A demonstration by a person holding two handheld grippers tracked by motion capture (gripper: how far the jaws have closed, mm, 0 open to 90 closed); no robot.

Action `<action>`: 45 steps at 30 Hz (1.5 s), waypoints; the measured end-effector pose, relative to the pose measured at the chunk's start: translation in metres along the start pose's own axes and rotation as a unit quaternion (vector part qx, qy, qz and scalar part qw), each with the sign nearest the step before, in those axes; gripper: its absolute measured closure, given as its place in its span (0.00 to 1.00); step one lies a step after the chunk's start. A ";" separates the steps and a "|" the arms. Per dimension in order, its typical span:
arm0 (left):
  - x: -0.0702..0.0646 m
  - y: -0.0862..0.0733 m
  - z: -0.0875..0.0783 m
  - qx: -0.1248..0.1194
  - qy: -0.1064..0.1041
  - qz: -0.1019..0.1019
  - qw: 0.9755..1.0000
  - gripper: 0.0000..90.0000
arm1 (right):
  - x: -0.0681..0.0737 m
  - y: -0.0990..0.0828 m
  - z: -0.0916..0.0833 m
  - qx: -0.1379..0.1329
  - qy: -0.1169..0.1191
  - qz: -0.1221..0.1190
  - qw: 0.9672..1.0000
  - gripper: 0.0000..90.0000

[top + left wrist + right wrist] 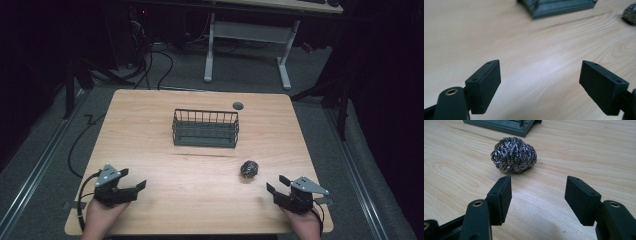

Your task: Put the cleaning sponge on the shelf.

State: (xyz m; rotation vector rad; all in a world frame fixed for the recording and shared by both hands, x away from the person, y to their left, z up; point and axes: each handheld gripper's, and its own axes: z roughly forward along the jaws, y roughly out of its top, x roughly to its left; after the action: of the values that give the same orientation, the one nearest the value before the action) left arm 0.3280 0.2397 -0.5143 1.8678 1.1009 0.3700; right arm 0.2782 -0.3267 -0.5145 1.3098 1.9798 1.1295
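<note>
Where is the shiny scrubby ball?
The steel wool ball lies on the table, right of centre in the high view, between the wire basket and the right gripper.

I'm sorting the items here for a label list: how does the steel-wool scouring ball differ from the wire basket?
The shiny silver steel-wool scouring ball is small, rounded and tangled; the dark rectangular wire basket is far larger, rigid and open-topped. The ball lies near the right gripper; the basket sits mid-table, farther off. Both are metal and rest on the light wooden table.
</note>
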 end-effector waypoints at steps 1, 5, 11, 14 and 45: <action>0.003 0.000 -0.001 -0.007 0.003 -0.003 1.000 0.19 | 0.001 0.000 0.000 -0.001 -0.003 0.004 1.000 0.43; 0.011 0.002 0.002 -0.019 -0.008 -0.025 0.999 0.20 | 0.005 0.001 0.000 -0.003 -0.008 0.006 1.000 0.43; 0.009 0.001 0.008 -0.003 -0.009 -0.009 1.000 0.19 | 0.011 0.002 0.004 0.004 -0.005 -0.006 1.000 0.44; 0.007 0.000 0.009 0.003 -0.008 0.002 1.000 0.19 | 0.012 0.002 0.005 0.004 -0.001 -0.004 1.000 0.45; 0.005 -0.023 -0.021 0.002 0.055 0.015 0.998 0.21 | 0.011 0.028 0.056 0.062 -0.020 -0.016 0.998 1.00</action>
State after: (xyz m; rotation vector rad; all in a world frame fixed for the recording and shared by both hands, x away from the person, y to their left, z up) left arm 0.3051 0.2595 -0.5226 1.8882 1.1484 0.4945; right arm 0.3305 -0.2913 -0.5194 1.3454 2.0624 0.9719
